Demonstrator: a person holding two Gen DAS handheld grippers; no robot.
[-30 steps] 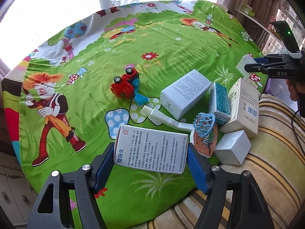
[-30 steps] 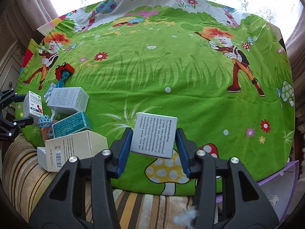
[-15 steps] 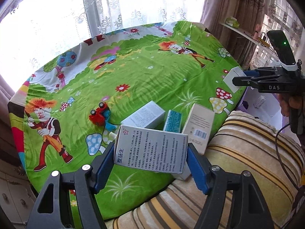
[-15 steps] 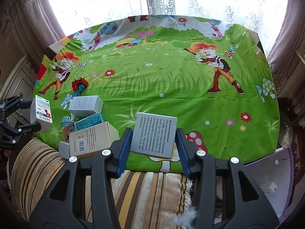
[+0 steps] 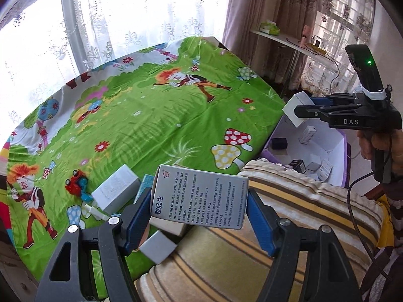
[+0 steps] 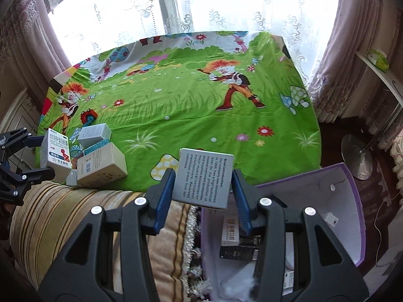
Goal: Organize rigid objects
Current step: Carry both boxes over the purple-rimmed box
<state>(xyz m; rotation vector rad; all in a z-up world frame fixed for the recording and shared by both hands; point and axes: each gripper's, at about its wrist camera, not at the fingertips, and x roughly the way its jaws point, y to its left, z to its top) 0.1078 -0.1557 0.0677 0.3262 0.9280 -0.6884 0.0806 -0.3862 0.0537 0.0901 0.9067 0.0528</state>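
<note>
So on the far left, the little red toy car (image 5: 75, 185) and the leftover pile of cardboard boxes (image 6: 100, 162) sit where they were on the green cartoon-print cloth (image 5: 151, 115). The left gripper (image 5: 199, 205) is still clamped on the white medicine box with Chinese text (image 5: 200, 198), but it's been lifted way up since a second ago, now hanging over the striped beige cushion (image 5: 289, 201). Over on the right, the right gripper (image 6: 202, 185) keeps its jaws squeezed on the grey box with English print (image 6: 204, 178), and it's swung over the open purple storage bin (image 6: 347, 201), which already has several small boxes inside.
</note>
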